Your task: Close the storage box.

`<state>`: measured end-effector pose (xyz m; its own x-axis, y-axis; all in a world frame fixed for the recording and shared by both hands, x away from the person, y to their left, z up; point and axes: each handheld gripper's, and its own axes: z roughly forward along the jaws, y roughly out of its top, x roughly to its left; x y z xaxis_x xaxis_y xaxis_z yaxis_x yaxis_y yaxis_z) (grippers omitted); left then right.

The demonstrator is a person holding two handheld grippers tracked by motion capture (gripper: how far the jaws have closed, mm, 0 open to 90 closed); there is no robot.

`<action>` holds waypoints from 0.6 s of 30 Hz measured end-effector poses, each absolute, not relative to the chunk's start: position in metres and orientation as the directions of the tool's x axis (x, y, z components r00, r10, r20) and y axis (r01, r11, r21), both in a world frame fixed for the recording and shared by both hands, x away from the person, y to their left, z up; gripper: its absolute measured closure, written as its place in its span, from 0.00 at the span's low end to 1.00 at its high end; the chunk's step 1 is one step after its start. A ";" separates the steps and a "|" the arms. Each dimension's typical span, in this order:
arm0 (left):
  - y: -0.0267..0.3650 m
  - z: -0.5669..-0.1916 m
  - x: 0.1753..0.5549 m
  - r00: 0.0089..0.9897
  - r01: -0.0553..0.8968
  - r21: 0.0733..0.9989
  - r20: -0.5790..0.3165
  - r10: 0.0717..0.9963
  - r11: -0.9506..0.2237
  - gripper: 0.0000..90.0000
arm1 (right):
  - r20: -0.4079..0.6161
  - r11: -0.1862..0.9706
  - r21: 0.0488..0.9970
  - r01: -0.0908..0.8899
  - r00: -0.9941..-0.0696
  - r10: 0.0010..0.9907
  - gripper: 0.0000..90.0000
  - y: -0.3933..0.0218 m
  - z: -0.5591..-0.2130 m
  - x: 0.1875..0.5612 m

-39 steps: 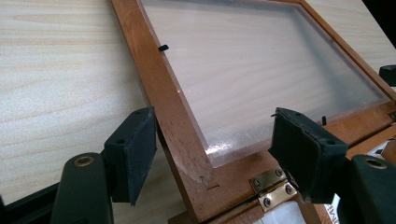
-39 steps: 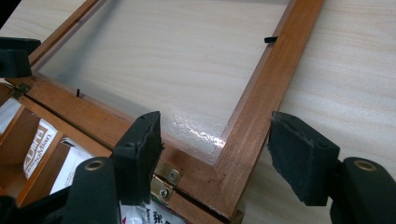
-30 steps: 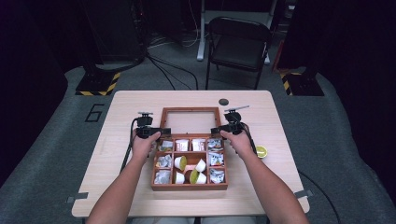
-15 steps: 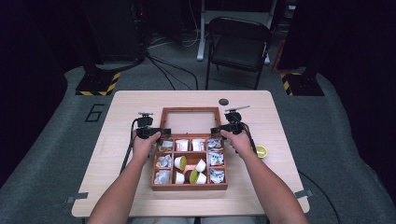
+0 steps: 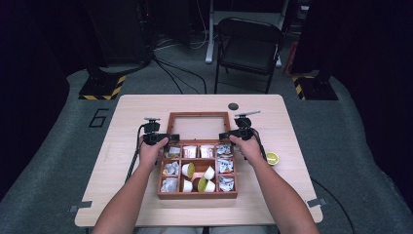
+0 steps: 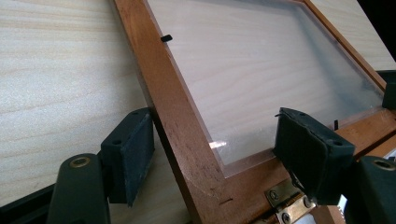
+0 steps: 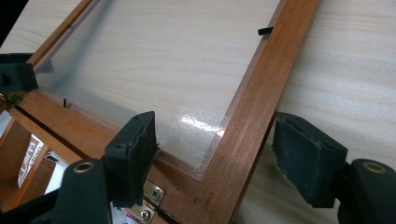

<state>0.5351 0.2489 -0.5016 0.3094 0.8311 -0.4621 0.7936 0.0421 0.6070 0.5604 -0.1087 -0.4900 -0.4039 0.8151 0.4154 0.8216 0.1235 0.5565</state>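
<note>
a wooden box (image 5: pixel 197 168) sits on the table (image 5: pixel 292 131), its glazed lid (image 5: pixel 198 126) laid flat behind it. left claw (image 5: pixel 168 138) and right claw (image 5: pixel 227 135) straddle the lid's side rails, jaws just opened, pads off the wood.

Both forearms reach in from below, 1 hand on each gripper. The left gripper (image 5: pixel 168 138) and right gripper (image 5: pixel 225 135) face inward, their jaws parted and just been opening.

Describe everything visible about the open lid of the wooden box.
The lid is a reddish-brown wooden frame around a clear pane, folded fully back and lying flat on the table behind the compartments. Brass hinges join it to the box. The left gripper and right gripper straddle its side rails, jaws just opening, pads apart from the wood.
</note>
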 end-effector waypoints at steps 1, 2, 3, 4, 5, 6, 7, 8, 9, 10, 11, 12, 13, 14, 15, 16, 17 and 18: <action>0.249 -0.502 0.535 0.306 0.796 0.604 -0.466 0.830 0.045 0.31 | 0.423 0.120 0.553 0.824 -0.402 0.812 0.34 -0.109 -0.490 0.561; 0.249 -0.502 0.535 0.308 0.795 0.605 -0.465 0.830 0.045 0.31 | 0.430 0.118 0.554 0.824 -0.404 0.808 0.34 -0.109 -0.491 0.561; 0.248 -0.502 0.536 0.307 0.796 0.604 -0.468 0.829 0.046 0.31 | 0.430 0.119 0.554 0.824 -0.406 0.807 0.33 -0.108 -0.491 0.561; 0.248 -0.502 0.536 0.304 0.797 0.602 -0.473 0.827 0.051 0.30 | 0.430 0.119 0.552 0.825 -0.404 0.808 0.33 -0.108 -0.491 0.561; 0.248 -0.503 0.536 0.305 0.795 0.603 -0.477 0.824 0.055 0.30 | 0.432 0.118 0.552 0.825 -0.404 0.806 0.33 -0.108 -0.491 0.562; 0.247 -0.503 0.536 0.307 0.799 0.599 -0.482 0.821 0.054 0.30 | 0.432 0.119 0.552 0.825 -0.405 0.805 0.33 -0.108 -0.492 0.562; 0.247 -0.503 0.536 0.307 0.799 0.599 -0.482 0.821 0.054 0.29 | 0.434 0.118 0.551 0.826 -0.405 0.805 0.33 -0.108 -0.492 0.562; 0.248 -0.504 0.536 0.314 0.796 0.604 -0.478 0.820 0.048 0.29 | 0.439 0.112 0.552 0.826 -0.402 0.804 0.32 -0.108 -0.492 0.562; 0.248 -0.504 0.537 0.315 0.796 0.604 -0.479 0.820 0.047 0.29 | 0.441 0.112 0.551 0.827 -0.402 0.802 0.32 -0.108 -0.493 0.562; 0.248 -0.504 0.537 0.316 0.795 0.604 -0.480 0.819 0.047 0.29 | 0.445 0.109 0.549 0.829 -0.400 0.801 0.32 -0.108 -0.493 0.563; 0.249 -0.504 0.537 0.315 0.797 0.603 -0.482 0.817 0.048 0.29 | 0.449 0.106 0.548 0.830 -0.399 0.800 0.32 -0.108 -0.493 0.563; 0.249 -0.504 0.537 0.316 0.797 0.602 -0.482 0.817 0.047 0.29 | 0.450 0.109 0.545 0.831 -0.400 0.798 0.32 -0.108 -0.493 0.563; 0.248 -0.504 0.537 0.317 0.795 0.604 -0.480 0.818 0.047 0.29 | 0.452 0.109 0.543 0.832 -0.400 0.797 0.32 -0.108 -0.493 0.563; 0.248 -0.504 0.537 0.316 0.796 0.604 -0.481 0.818 0.048 0.29 | 0.454 0.106 0.545 0.832 -0.399 0.796 0.32 -0.108 -0.494 0.564; 0.248 -0.504 0.537 0.316 0.796 0.604 -0.481 0.818 0.048 0.29 | 0.458 0.102 0.544 0.833 -0.397 0.796 0.33 -0.108 -0.494 0.564; 0.248 -0.504 0.537 0.314 0.799 0.600 -0.487 0.815 0.051 0.29 | 0.468 0.096 0.538 0.838 -0.391 0.793 0.33 -0.108 -0.494 0.564; 0.248 -0.504 0.537 0.315 0.798 0.601 -0.485 0.816 0.049 0.29 | 0.478 0.089 0.529 0.844 -0.383 0.791 0.33 -0.108 -0.494 0.564; 0.248 -0.504 0.537 0.315 0.798 0.601 -0.486 0.815 0.050 0.29 | 0.480 0.089 0.527 0.845 -0.383 0.789 0.33 -0.108 -0.494 0.564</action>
<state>0.5370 0.2483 -0.5037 0.3151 0.8153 -0.4857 0.7977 0.0497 0.6010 0.5642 -0.1082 -0.4942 -0.3826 0.7895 0.4800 0.8454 0.0895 0.5266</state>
